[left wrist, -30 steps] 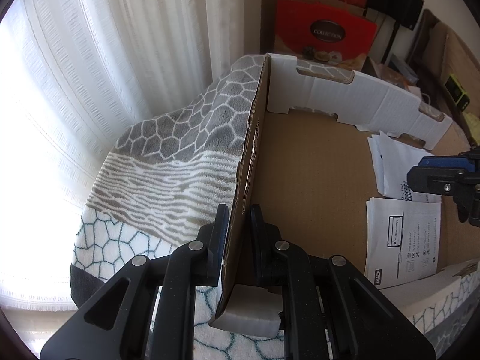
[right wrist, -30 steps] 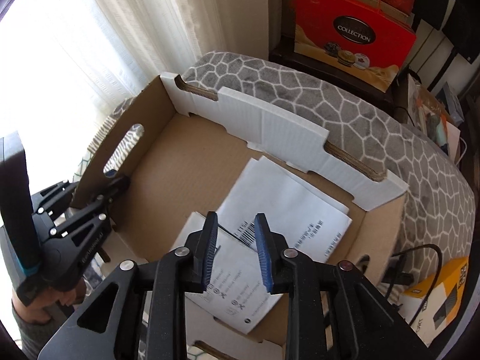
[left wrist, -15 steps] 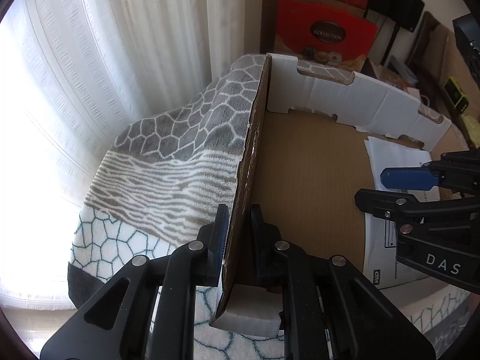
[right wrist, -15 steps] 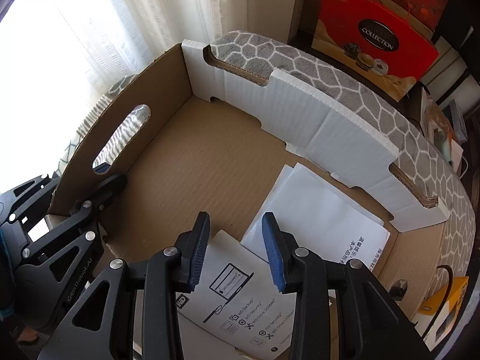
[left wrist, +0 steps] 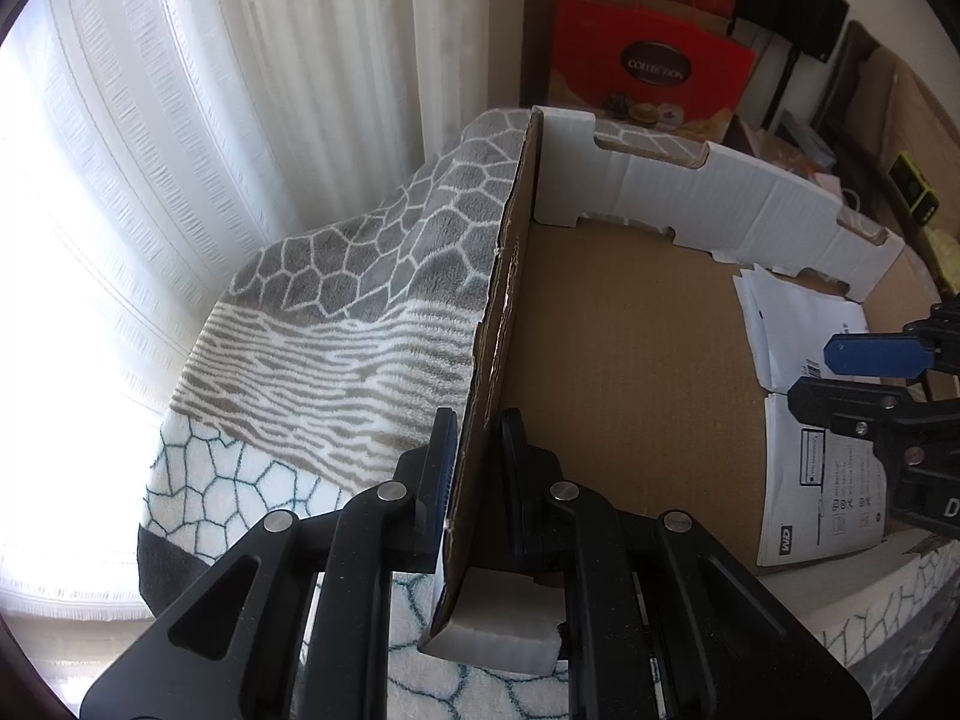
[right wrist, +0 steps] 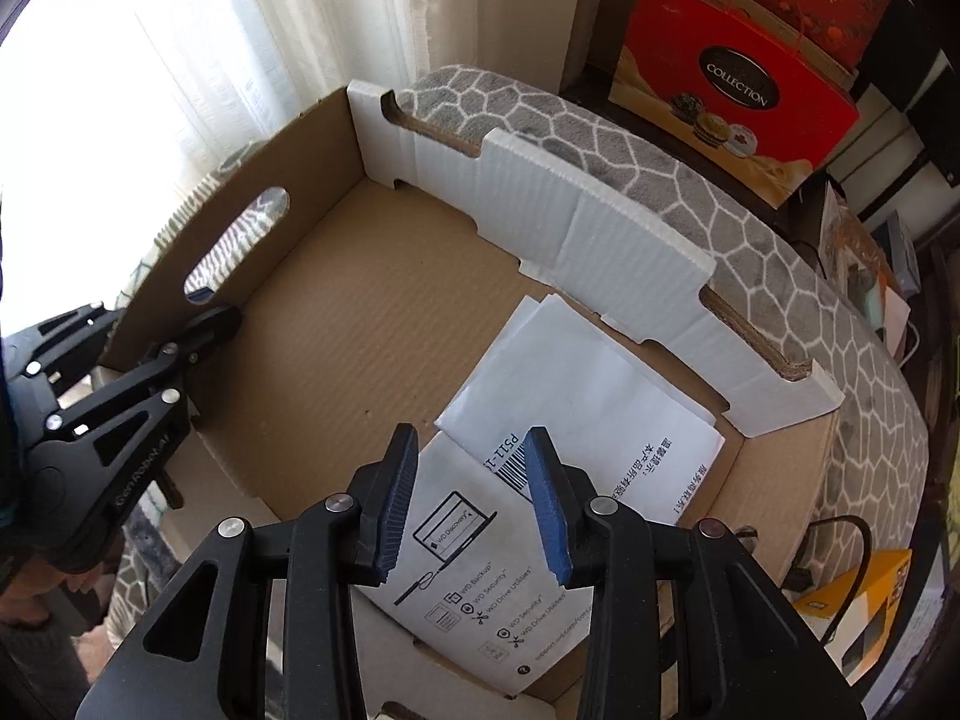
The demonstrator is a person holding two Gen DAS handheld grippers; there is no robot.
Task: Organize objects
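Note:
A shallow cardboard box (left wrist: 624, 372) lies on a patterned blanket. My left gripper (left wrist: 477, 420) is shut on the box's left wall (right wrist: 252, 222), one finger inside and one outside. It also shows at the left of the right wrist view, where the left gripper (right wrist: 204, 309) pinches that wall below the handle slot. Inside the box lie a printed white leaflet (right wrist: 480, 570) and folded white sheets (right wrist: 576, 384). My right gripper (right wrist: 471, 438) hangs open just above the leaflet, nothing between its blue pads. The right gripper (left wrist: 840, 381) enters the left wrist view from the right edge.
The grey and white blanket (left wrist: 360, 312) drapes over the surface beneath the box. White curtains (left wrist: 210, 120) hang at the left. A red gift bag (right wrist: 732, 96) stands behind the box. A yellow box (right wrist: 858, 624) and a black cable lie at the right.
My right gripper's jaws have spread wider. It swung out over the middle of the box and has come back above the papers. The left gripper has kept its grip and place.

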